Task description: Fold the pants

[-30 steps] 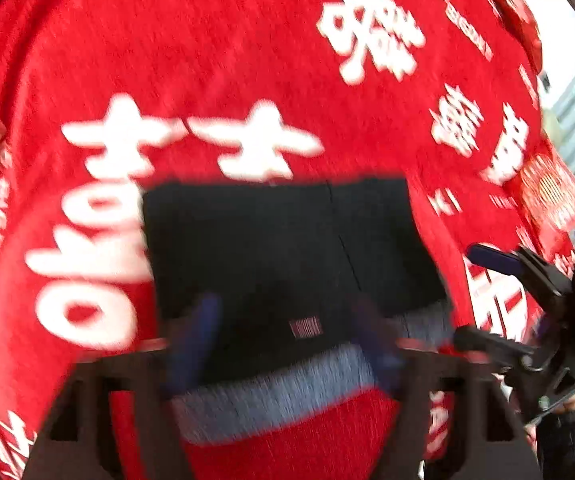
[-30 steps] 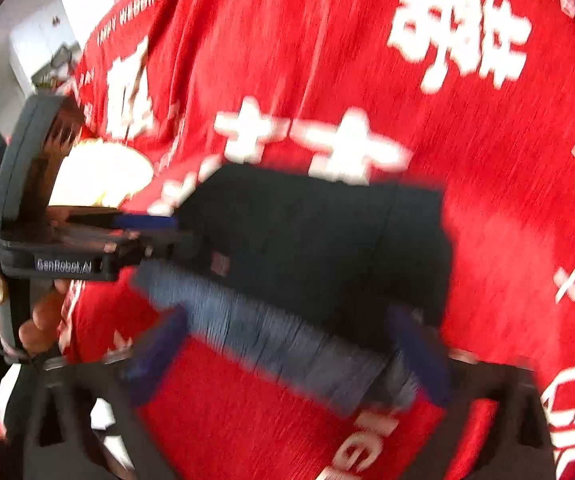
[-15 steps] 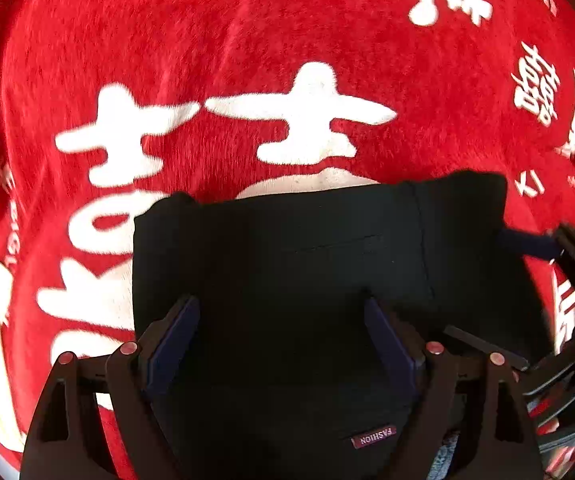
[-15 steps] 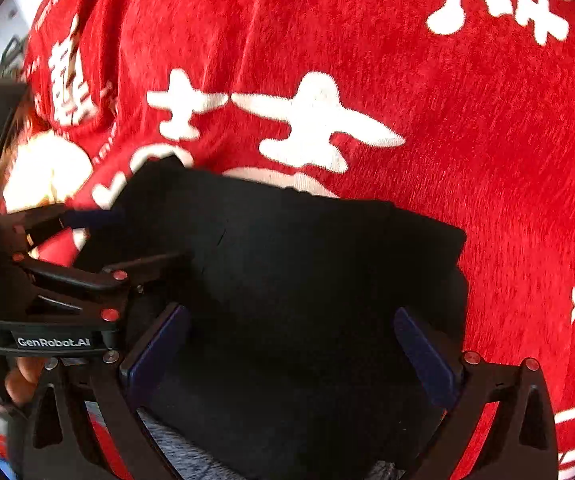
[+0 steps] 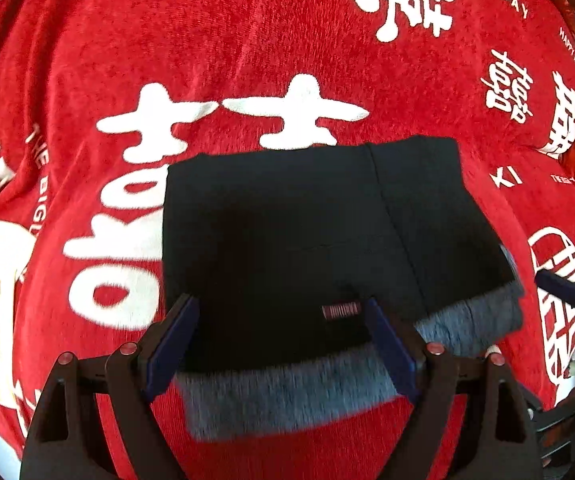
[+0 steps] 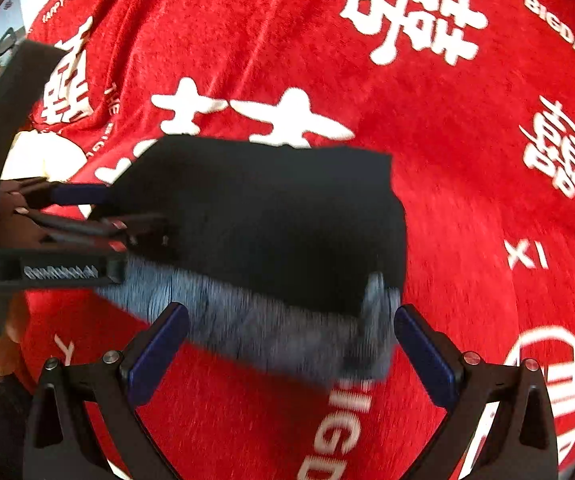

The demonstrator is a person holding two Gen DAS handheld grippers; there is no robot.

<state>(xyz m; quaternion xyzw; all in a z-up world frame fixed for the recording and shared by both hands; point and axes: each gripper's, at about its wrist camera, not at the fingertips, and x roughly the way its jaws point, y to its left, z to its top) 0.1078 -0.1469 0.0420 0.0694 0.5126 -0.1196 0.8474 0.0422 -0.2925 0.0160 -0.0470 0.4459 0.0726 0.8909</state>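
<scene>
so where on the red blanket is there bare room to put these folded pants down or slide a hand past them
Bare red blanket lies beyond the far edge of the folded pants, and to their right, out toward the printed characters. The near side is crowded: the left claw and right claw both stand open over the grey waistband.

Bright daylight, fisheye warp, motion blur
</scene>
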